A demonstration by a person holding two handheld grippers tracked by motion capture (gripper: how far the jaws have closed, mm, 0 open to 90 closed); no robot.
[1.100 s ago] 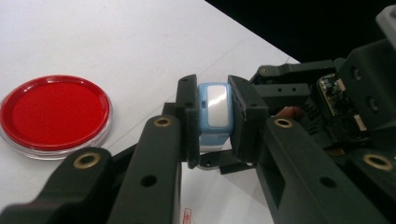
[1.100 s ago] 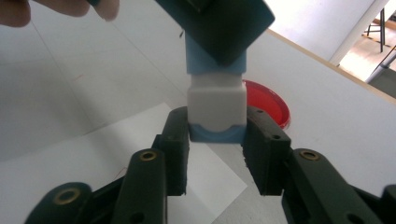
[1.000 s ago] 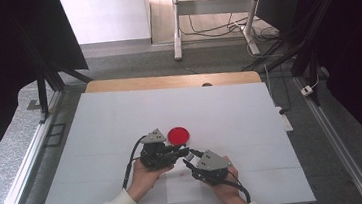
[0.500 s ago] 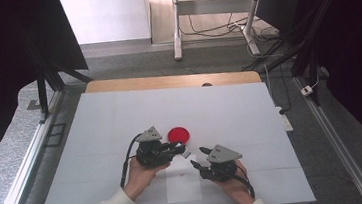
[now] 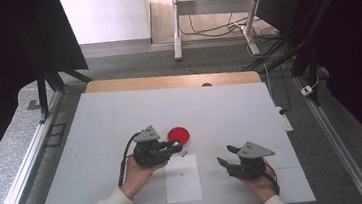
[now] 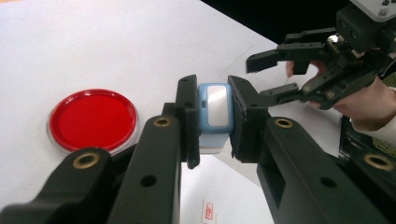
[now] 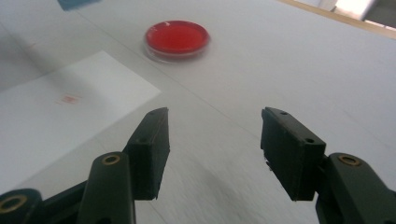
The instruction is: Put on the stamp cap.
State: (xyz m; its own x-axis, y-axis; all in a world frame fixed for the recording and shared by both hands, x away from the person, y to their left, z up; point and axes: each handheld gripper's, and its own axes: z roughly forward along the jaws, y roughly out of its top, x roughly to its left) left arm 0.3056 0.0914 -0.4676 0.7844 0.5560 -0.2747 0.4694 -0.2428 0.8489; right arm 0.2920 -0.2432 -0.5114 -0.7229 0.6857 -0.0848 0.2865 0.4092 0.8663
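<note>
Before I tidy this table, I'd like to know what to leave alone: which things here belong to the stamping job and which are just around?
In use:
- blue stamp, clamped in the left gripper
- red ink pad
- paper sheet bearing a small red mark
- right gripper, open and empty

Just around:
- cables on the floor
- desk legs beyond the table

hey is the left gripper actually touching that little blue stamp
Touching. The left gripper view shows the left gripper with both jaws pressed flat against the sides of the blue stamp, no gap.

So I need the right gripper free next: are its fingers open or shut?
Open: the right gripper fingers stand apart, just opening, with bare table between.
</note>
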